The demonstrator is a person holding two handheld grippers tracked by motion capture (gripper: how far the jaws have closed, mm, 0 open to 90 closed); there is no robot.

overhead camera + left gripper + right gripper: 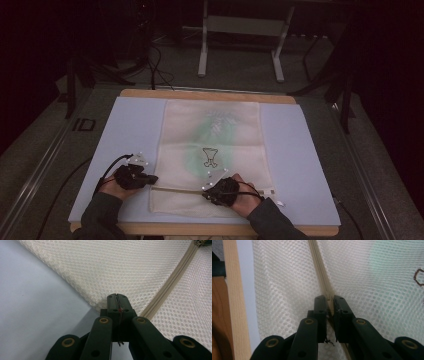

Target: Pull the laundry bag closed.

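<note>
Flat on a pale blue mat (125, 130), middle of the table: mesh bag (212, 150) (green showing through, small drawing on top). Across its near end, a zipper (175, 189). Left gripper (150, 179) pinching the bag's left edge; right gripper (206, 194) clamped on the zipper.

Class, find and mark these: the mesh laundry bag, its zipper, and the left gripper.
mesh laundry bag (212, 127): high view, upper middle of the mesh.
zipper (167, 287): left gripper view, beige tape.
left gripper (117, 298): left gripper view, closed jaw tips.
</note>
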